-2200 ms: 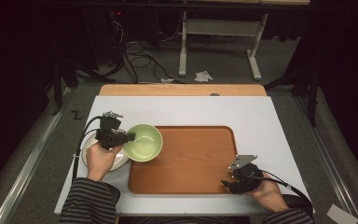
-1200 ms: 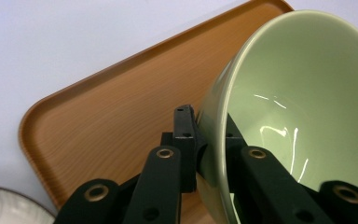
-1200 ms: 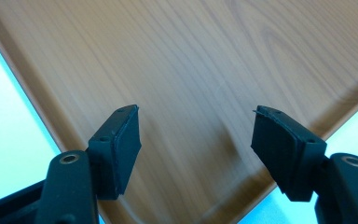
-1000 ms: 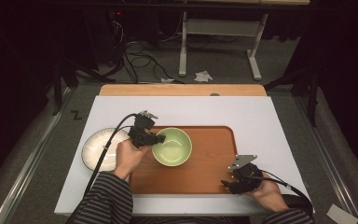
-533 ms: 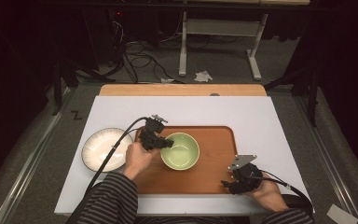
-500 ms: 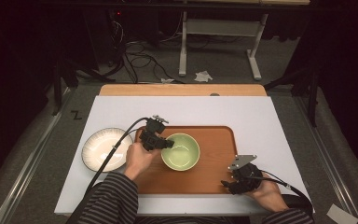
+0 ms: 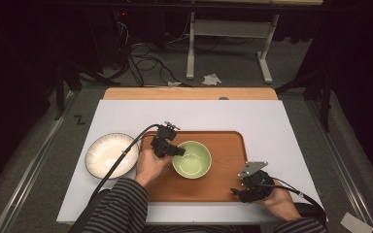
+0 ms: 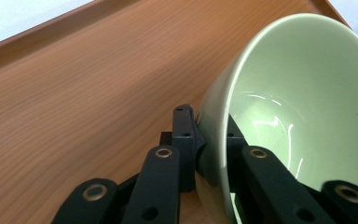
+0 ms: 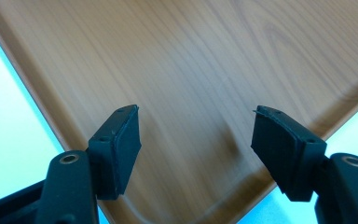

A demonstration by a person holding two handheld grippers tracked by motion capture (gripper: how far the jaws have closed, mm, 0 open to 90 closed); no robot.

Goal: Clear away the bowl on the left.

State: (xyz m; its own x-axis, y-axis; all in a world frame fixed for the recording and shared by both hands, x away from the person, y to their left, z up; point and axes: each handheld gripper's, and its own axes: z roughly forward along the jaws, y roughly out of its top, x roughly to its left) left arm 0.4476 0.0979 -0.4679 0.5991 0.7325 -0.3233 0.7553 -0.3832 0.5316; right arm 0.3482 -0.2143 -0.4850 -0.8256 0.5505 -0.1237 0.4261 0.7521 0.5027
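Note:
A pale green bowl (image 7: 192, 159) sits in the middle of the wooden tray (image 7: 226, 184). My left gripper (image 7: 177, 151) is shut on the bowl's left rim; in the left gripper view one jaw is outside the bowl (image 8: 303, 107) wall and the other inside. My right gripper (image 7: 236, 191) rests open over the tray's front right corner (image 9: 191, 93), with nothing between its pads.
A white ribbed plate (image 7: 111, 155) lies on the white table top (image 7: 281, 126) left of the tray. A wooden strip (image 7: 189, 93) runs along the table's far edge. Cables trail from both grippers toward the front edge.
My left gripper has carried the green bowl from over the white plate rightward to the middle of the tray. The right gripper has stayed still.

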